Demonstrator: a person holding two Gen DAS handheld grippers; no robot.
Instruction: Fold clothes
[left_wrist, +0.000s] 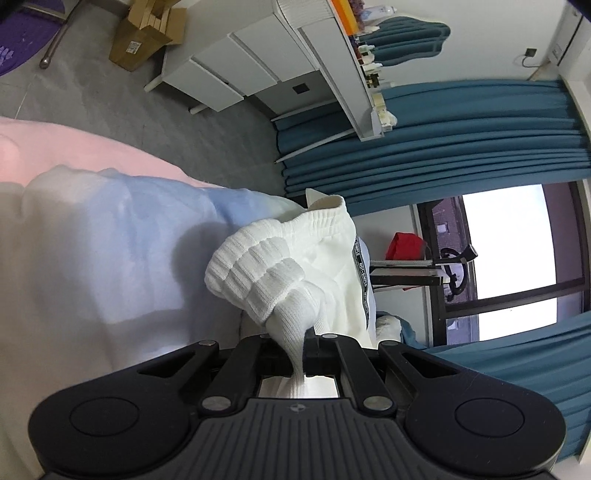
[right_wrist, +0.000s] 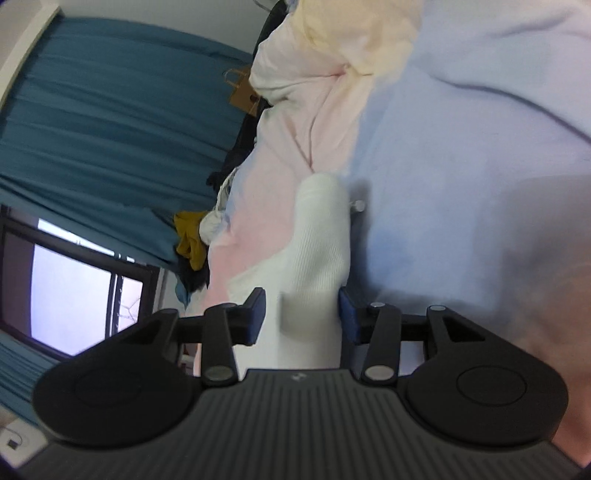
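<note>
A white knitted garment (left_wrist: 280, 273) with a ribbed hem and a black lettered tape hangs from my left gripper (left_wrist: 301, 354), which is shut on a bunched part of it above the bed. In the right wrist view a white ribbed part of the garment (right_wrist: 317, 251) lies between the blue-padded fingers (right_wrist: 347, 310) of my right gripper (right_wrist: 301, 314). The jaws stand wide apart around the cloth without pinching it. The view is blurred.
The bed is covered by a pastel pink, blue and white sheet (left_wrist: 110, 229). A heap of other clothes (right_wrist: 192, 240) lies at the bed's far end. Teal curtains (left_wrist: 443, 147), a white drawer desk (left_wrist: 229, 70), a window and an exercise bike (left_wrist: 458, 269) surround it.
</note>
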